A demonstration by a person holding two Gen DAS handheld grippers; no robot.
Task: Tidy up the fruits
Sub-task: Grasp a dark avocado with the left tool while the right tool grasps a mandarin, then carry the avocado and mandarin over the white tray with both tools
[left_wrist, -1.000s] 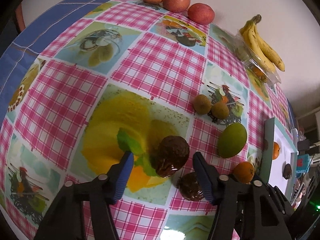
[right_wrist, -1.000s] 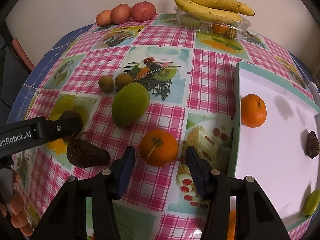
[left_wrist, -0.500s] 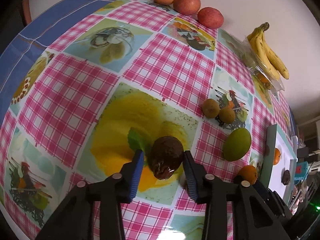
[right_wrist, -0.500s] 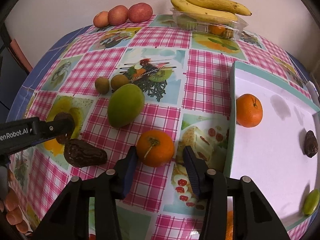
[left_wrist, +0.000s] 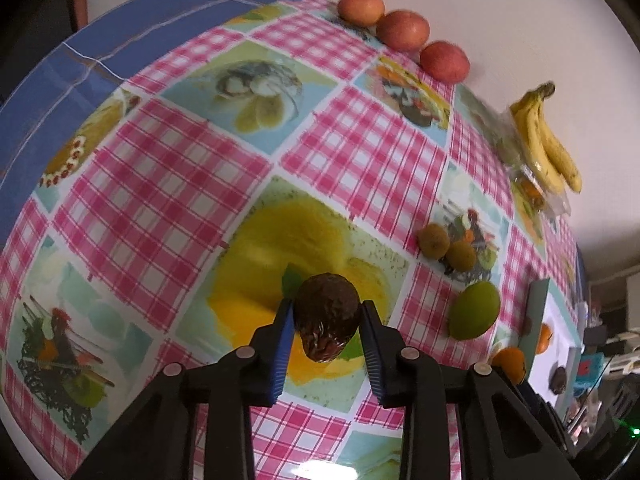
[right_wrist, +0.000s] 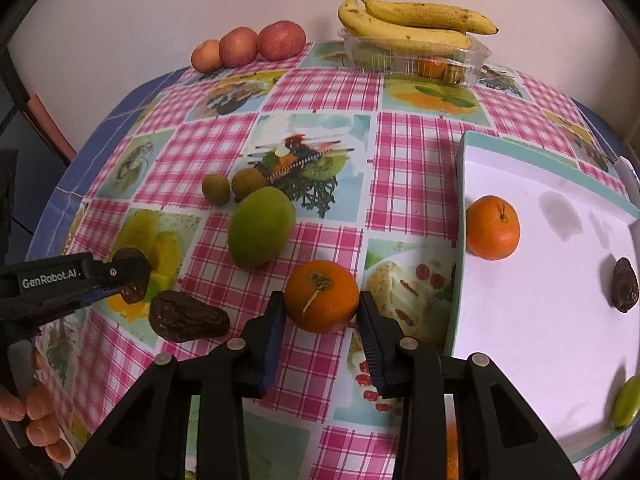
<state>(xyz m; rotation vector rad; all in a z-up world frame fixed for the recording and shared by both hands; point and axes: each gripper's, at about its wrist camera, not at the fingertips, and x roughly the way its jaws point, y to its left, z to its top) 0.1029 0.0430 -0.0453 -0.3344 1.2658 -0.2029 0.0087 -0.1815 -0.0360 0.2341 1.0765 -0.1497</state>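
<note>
We hold 1 gripper in each hand above a table (right_wrist: 320, 96) covered with a pink checked cloth.

Left gripper (left_wrist: 326, 326): its jaws are closing, and the blue pads already press on both sides of a dark, wrinkled avocado (left_wrist: 327, 316). In the left wrist view this fruit sits over the yellow print of the cloth. In the right wrist view the same gripper appears at the left edge, with the fruit's tip showing below its finger. Whether the fruit is clear of the cloth, we cannot tell.

Right gripper (right_wrist: 321, 310): its jaws are closing, with both pads against an orange (right_wrist: 321, 296) that rests on the cloth, just left of the white tray (right_wrist: 540, 320).

Remaining items, right wrist view:
- A second dark avocado (right_wrist: 186, 316) lies on the cloth, between the 2 grippers.
- A green mango (right_wrist: 261, 232) lies behind the orange, with 2 kiwis (right_wrist: 216, 189) just beyond it.
- The tray holds 1 orange (right_wrist: 493, 227), 1 dark fruit (right_wrist: 624, 291) and 1 green fruit (right_wrist: 626, 402).
- 3 apples (right_wrist: 280, 40) and a bunch of bananas (right_wrist: 412, 20) on a clear container (right_wrist: 416, 62) stand along the wall.
</note>
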